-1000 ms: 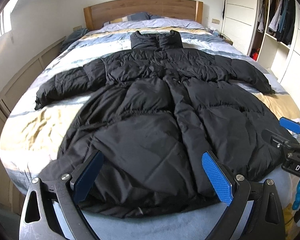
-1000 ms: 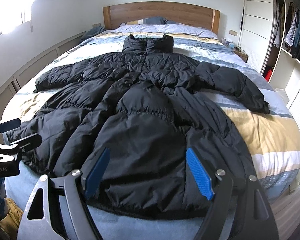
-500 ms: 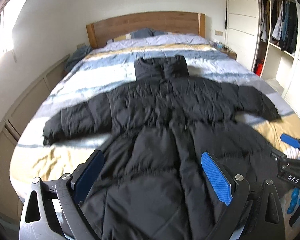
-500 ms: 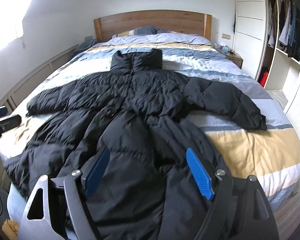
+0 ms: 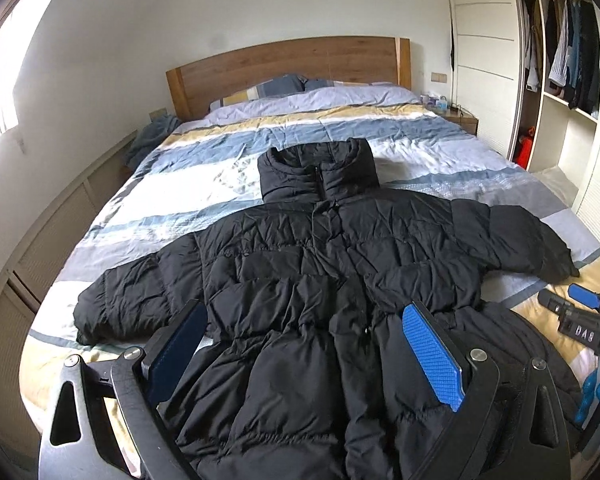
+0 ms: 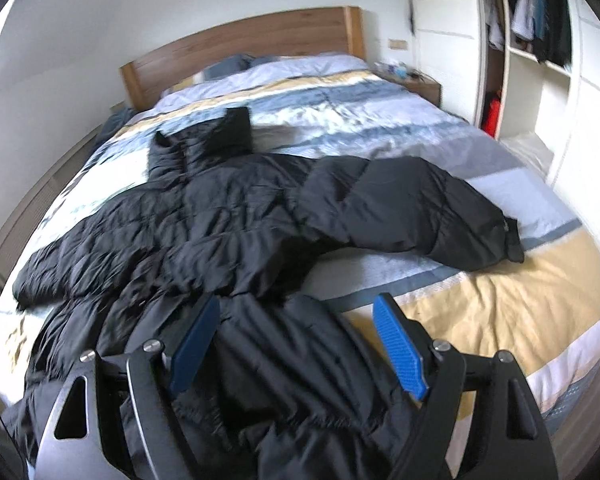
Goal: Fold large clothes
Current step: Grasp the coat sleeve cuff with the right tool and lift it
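Observation:
A large black puffer jacket (image 5: pixel 324 264) lies flat, front up, on the striped bed (image 5: pixel 308 128), collar toward the headboard and both sleeves spread out. My left gripper (image 5: pixel 304 344) is open and empty above the jacket's lower body. My right gripper (image 6: pixel 296 332) is open and empty above the jacket's lower right side, near its right sleeve (image 6: pixel 412 208). The right gripper also shows at the right edge of the left wrist view (image 5: pixel 580 308). The jacket (image 6: pixel 204 232) fills the left and middle of the right wrist view, which is blurred.
A wooden headboard (image 5: pixel 288 64) and pillows (image 5: pixel 284 86) stand at the far end. An open wardrobe (image 5: pixel 568 60) with hanging clothes is on the right, with a nightstand (image 5: pixel 460 118) beside the bed. A low panelled wall unit (image 5: pixel 52 240) runs along the left.
Both grippers have moved forward and up over the jacket, away from its hem. The right gripper has swung to the right toward the right sleeve. Both stay open.

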{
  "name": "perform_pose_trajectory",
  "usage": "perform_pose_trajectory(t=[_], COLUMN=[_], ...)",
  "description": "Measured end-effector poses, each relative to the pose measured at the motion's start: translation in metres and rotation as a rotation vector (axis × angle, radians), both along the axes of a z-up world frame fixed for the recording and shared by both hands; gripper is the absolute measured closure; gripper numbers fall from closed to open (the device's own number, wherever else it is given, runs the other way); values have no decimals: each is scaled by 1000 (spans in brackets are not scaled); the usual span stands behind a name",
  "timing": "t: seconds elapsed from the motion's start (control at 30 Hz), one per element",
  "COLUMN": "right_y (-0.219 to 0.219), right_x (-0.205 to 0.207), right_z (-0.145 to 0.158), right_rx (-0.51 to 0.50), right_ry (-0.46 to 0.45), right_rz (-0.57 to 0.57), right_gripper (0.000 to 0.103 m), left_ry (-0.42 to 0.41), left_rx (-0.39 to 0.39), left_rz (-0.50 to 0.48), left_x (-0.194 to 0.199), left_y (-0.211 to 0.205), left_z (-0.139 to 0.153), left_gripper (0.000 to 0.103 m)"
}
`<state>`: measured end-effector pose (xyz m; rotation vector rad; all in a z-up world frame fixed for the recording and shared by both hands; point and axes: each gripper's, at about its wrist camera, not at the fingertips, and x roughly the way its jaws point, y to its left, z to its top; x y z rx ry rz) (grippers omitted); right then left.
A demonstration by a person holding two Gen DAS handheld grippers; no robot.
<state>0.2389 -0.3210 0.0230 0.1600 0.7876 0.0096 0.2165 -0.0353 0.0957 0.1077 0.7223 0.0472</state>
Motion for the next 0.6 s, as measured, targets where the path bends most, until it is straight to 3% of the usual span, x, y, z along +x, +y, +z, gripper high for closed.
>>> perform_pose_trajectory(t=[0.47, 0.6], right_y=[-82, -110], right_x=[54, 59], right_z=[-55, -72], right_rx=[132, 218], right_ry=[88, 98], right_rz=[-228, -290], right_gripper=[25, 25], left_ry=[82, 102], left_rx=[-16, -13], left_rz=[6, 6], left_x=[52, 60], left_y=[6, 7], left_z=[-49, -60], left_gripper=[6, 6])
